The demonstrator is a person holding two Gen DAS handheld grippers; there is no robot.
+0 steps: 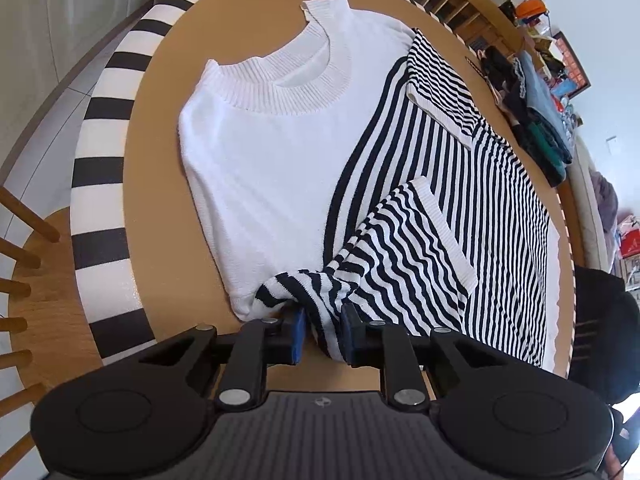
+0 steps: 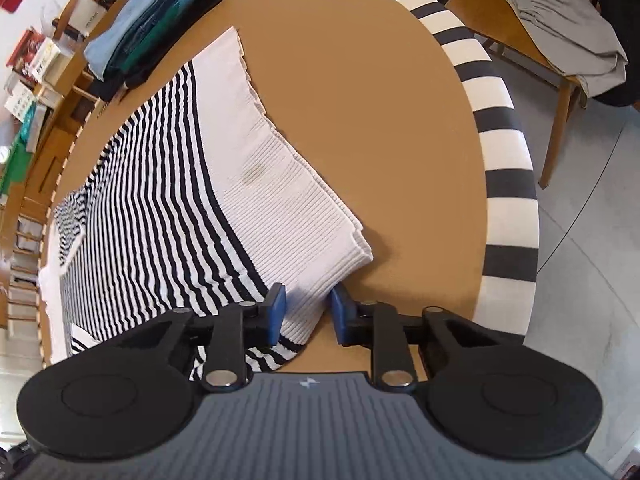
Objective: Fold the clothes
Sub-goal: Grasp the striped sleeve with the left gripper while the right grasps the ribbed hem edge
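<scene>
You have both claws on the striped knit top (image 1: 280, 168), spread flat on the round table (image 2: 360, 120): your left claw (image 1: 322, 330) pinches a bunched sleeve-side edge, your right claw (image 2: 307, 312) pinches the ribbed white hem corner (image 2: 320, 264). The fold looks only begun; next, likely lift both grips together and carry that side across. No containers are in view; folded clothes (image 2: 148, 28) sit stacked at the table's far edge.
</scene>
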